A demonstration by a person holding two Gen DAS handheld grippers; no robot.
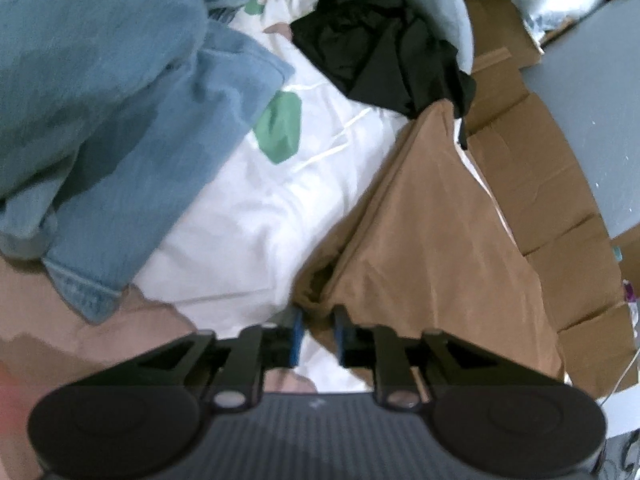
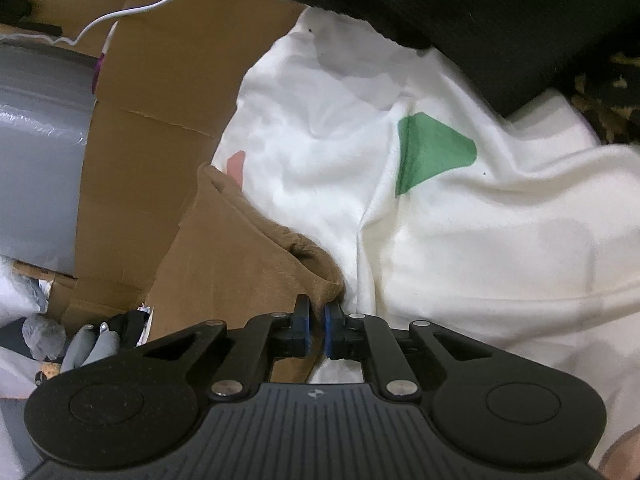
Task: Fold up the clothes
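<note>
Left tool [image 1: 317, 334]: the jaws stand narrow with a gap between the blue pads. The bunched edge of the brown garment [image 1: 432, 240] lies at the finger tips. Whether cloth is actually pinched cannot be told, as white sheet shows through the gap lower down.

Right tool [image 2: 316, 330]: the jaws are nearly closed, and a corner of the brown garment [image 2: 248, 264] is gripped between the pads.

The garment is stretched away from both tools, over the white sheet [image 1: 248, 216] and partly over the cardboard [image 1: 532, 184].

Judgement on the step in hand: two points of one edge appear to be taken for a fold. Even tension should be kept between the tools so that the edge stays straight, and the left grip should be confirmed before lifting. The corners should be matched before the cloth is laid down, and the sheet beneath should not be caught.

Room for moving, left view: open sheet lies between the garment and the denim piece [image 1: 132, 128], which crowds the far left side. A black garment [image 1: 384, 52] lies beyond, touching the brown garment's far tip.

Right view: clear sheet [image 2: 460, 240] extends to the right. A dark cloth [image 2: 480, 12] bounds the far side. A white cable [image 2: 160, 4] crosses the cardboard [image 2: 168, 92] far left and should be avoided.
</note>
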